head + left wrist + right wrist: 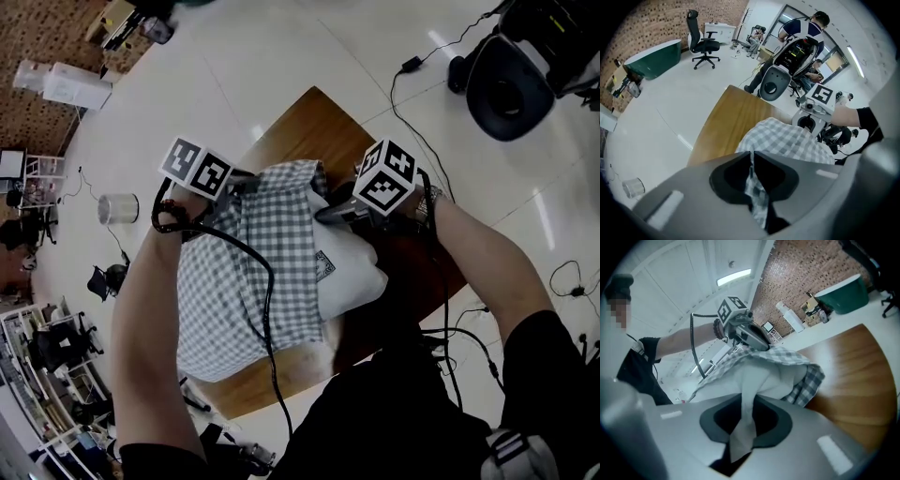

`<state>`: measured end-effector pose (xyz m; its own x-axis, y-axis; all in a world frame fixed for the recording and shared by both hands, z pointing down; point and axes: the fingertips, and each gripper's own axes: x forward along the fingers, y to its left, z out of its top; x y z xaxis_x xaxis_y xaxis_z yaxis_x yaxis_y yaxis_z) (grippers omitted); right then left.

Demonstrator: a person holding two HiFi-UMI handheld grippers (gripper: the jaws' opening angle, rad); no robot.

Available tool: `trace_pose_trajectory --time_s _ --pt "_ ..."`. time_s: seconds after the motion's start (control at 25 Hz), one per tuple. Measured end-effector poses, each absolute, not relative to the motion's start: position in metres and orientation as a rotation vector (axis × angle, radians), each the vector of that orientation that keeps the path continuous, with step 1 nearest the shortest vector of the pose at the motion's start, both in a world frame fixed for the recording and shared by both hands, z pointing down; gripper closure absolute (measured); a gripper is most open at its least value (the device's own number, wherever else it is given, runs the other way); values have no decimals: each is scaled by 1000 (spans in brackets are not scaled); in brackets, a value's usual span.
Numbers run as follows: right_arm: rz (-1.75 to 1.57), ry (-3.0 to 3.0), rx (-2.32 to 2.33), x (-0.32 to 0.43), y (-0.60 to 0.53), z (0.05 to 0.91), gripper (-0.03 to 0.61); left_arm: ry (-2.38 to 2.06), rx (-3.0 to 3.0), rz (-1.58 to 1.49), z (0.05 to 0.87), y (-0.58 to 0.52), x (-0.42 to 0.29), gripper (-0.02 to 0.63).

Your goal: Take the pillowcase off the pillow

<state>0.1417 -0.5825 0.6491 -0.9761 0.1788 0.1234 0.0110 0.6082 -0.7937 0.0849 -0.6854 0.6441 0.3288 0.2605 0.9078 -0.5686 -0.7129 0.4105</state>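
The pillowcase [246,281], grey-and-white checked, lies on the wooden tabletop [305,122] and is not off yet: it covers most of the pillow [354,267], which rests with it on the tabletop in front of me. In the head view the checked cloth runs from the far end down the left side toward my body. The pillow's bare white cover bulges out from under its right edge.

My left hand-held gripper [752,180] points steeply down at the far left end of the bundle. Its jaws are pressed together on a fold of the checked cloth, which runs up between the two black pads in the left gripper view.

My right hand-held gripper [742,423] comes in nearly level from the right. Its jaws are pinched on a strip of the pillow's white fabric. In the right gripper view that strip stretches from the pads to the white bulge under the lifted checked hem.

The two hand-held grippers sit near each other across the far end of the pillow.

A black cable [269,309] trails from my left wrist across the pillowcase toward me. On the pale floor [262,47] to the left, well apart from the tabletop, stands a small clear cup [117,208].
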Motion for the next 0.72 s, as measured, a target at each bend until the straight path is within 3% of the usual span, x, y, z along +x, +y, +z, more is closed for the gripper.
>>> trace_pose_trajectory --time_s 0.72 --pt "422 -2748 291 178 -505 551 555 -628 1787 1554 630 -685 29 603"
